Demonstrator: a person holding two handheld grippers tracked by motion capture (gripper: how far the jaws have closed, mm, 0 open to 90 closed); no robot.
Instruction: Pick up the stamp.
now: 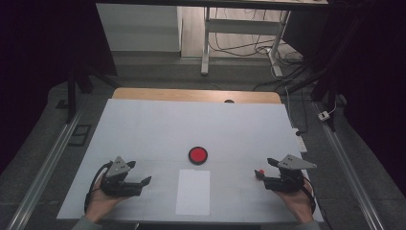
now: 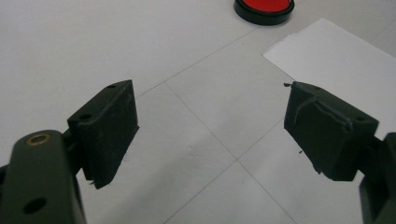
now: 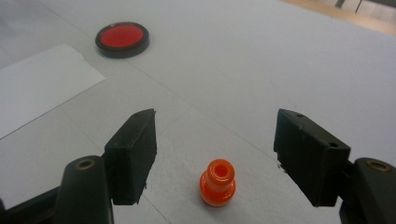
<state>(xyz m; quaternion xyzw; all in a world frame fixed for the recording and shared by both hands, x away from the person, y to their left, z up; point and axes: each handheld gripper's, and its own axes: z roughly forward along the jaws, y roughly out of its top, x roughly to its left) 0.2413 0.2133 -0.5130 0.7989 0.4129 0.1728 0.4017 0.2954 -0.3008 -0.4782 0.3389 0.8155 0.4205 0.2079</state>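
Observation:
A small orange peg (image 3: 218, 183) stands upright on the white table between the jaws of my right gripper (image 3: 215, 135). The pads stand apart from it on both sides, so that gripper is open. From above, the peg (image 1: 261, 172) sits at the tips of the right gripper (image 1: 266, 170), near the table's front right. My left gripper (image 2: 210, 107) is open over bare table with nothing between its fingers, and it rests at the front left (image 1: 139, 173). A red disc with a black rim (image 1: 197, 155) lies mid-table between the two. A white paper sheet (image 1: 193, 191) lies just in front of it.
The white table top (image 1: 143, 124) ends in a wooden strip (image 1: 191, 94) at the back. Metal rails run along the floor on both sides, and desk legs and cables stand beyond the table. The disc (image 2: 264, 8) and sheet (image 2: 336, 56) lie ahead of the left jaws.

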